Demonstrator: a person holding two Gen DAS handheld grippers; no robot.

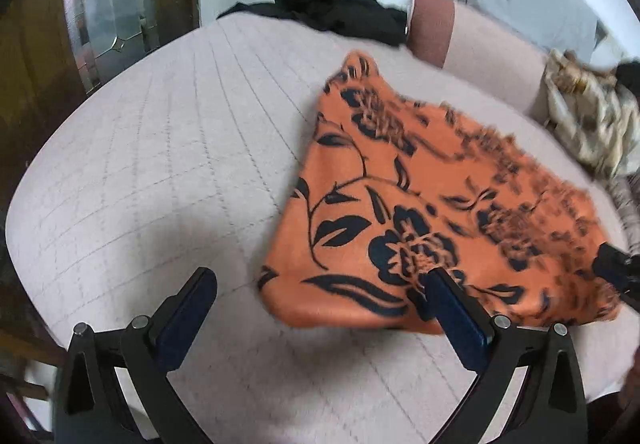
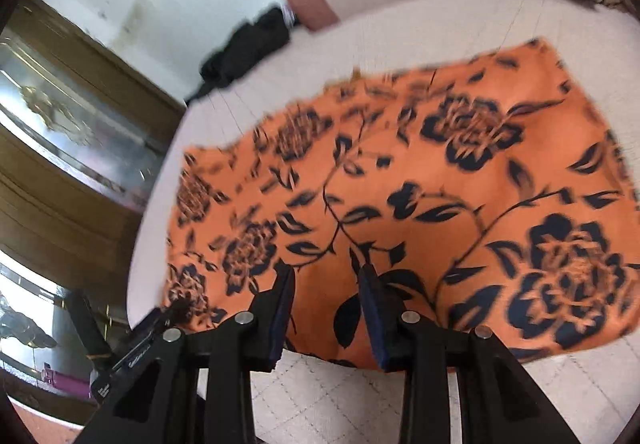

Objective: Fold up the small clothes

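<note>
We find orange floral garment point(image 2: 400, 183) flat on quilted bed point(image 1: 160, 163), long axis crosswise to right gripper point(image 2: 326, 276). Right jaws part-open over near hem, nearer. Left gripper point(image 1: 320, 280) wide apart; garment lies right of it.

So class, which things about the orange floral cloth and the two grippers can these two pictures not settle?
- Orange floral cloth: far edge motion-blurred, left wrist view.
- Right gripper: whether it pinches the cloth; its fingers cover the hem.
- Black garment: type unclear; crumpled, distant.
</note>
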